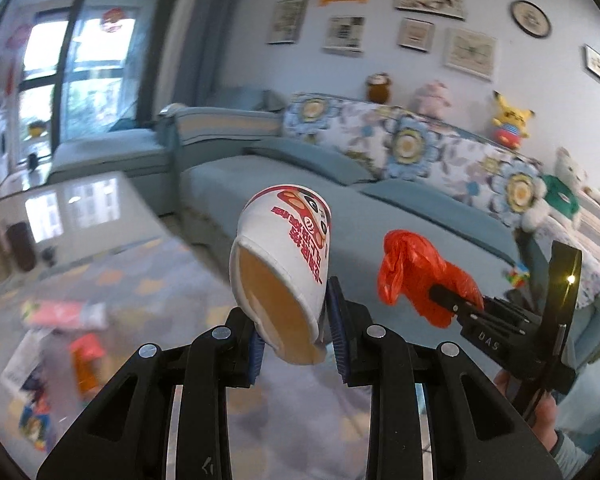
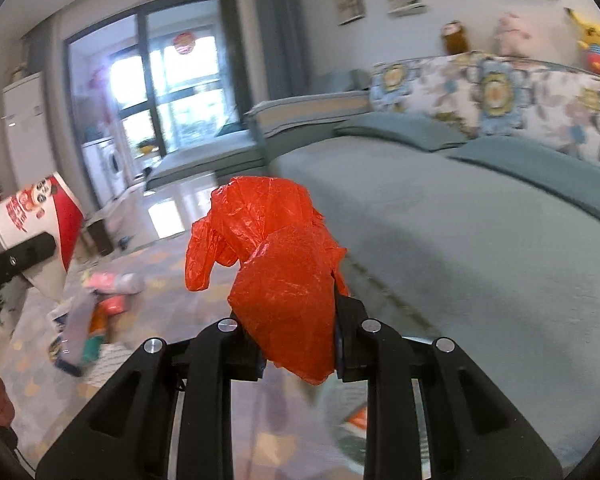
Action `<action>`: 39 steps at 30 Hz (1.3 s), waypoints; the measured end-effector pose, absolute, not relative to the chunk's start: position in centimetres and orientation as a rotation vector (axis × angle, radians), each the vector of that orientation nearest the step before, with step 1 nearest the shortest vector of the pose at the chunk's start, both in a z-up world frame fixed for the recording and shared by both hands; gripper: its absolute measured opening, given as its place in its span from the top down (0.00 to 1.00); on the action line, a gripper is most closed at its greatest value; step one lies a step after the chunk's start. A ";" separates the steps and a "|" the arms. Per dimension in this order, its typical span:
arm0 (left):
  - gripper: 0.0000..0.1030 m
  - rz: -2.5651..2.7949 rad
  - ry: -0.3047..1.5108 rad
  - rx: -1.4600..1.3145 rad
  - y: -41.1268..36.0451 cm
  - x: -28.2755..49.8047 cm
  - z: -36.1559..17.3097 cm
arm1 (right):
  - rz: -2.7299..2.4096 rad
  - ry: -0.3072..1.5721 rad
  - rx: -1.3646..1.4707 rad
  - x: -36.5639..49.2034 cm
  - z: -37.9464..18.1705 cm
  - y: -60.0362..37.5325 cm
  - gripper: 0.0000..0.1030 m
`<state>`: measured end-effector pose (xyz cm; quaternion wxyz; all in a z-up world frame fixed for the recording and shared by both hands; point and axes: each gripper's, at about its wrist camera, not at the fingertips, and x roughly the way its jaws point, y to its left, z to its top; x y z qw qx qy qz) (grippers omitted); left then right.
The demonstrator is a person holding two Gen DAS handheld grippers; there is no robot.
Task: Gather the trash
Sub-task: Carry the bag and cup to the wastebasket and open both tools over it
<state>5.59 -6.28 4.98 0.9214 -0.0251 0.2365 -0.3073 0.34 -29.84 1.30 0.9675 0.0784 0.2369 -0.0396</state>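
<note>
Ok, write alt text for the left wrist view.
The left gripper pinches the rim of a tilted paper noodle cup, while the right gripper beside it clamps a crumpled red plastic bag. Behind: a blue sofa; blurred litter on the floor.

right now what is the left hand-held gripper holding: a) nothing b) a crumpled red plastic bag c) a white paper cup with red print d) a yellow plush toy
c: in the left wrist view the left hand-held gripper pinches the rim of the white paper cup, while the red plastic bag sits in the right hand-held gripper.
</note>
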 end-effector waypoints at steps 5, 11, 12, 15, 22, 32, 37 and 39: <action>0.74 -0.745 0.524 -0.077 -11.9 6.2 3.5 | -0.182 0.492 0.186 -1.3 0.6 -34.9 0.79; 0.74 -0.842 0.653 -0.091 -18.3 6.4 -1.9 | -0.275 0.538 0.235 -2.9 -1.8 -39.3 0.79; 0.74 -0.846 0.671 -0.089 -19.0 6.5 -2.7 | -0.284 0.555 0.253 -3.0 -2.5 -40.1 0.79; 0.74 -0.856 0.731 -0.084 -20.5 6.9 -5.0 | -0.313 0.599 0.283 -3.1 -4.3 -41.5 0.79; 0.73 -0.904 0.829 -0.028 -21.7 7.0 -8.8 | -0.322 0.744 0.358 -2.0 -9.2 -43.2 0.78; 0.41 -0.858 0.843 -0.017 -21.4 7.8 -9.6 | -0.307 0.881 0.468 -0.2 -14.3 -43.7 0.55; 0.40 -0.841 0.830 -0.047 -20.5 8.2 -9.0 | -0.298 0.883 0.483 -0.2 -14.4 -43.7 0.52; 0.40 -0.836 0.823 -0.053 -20.4 8.2 -8.7 | -0.287 0.876 0.499 -0.2 -14.1 -43.7 0.52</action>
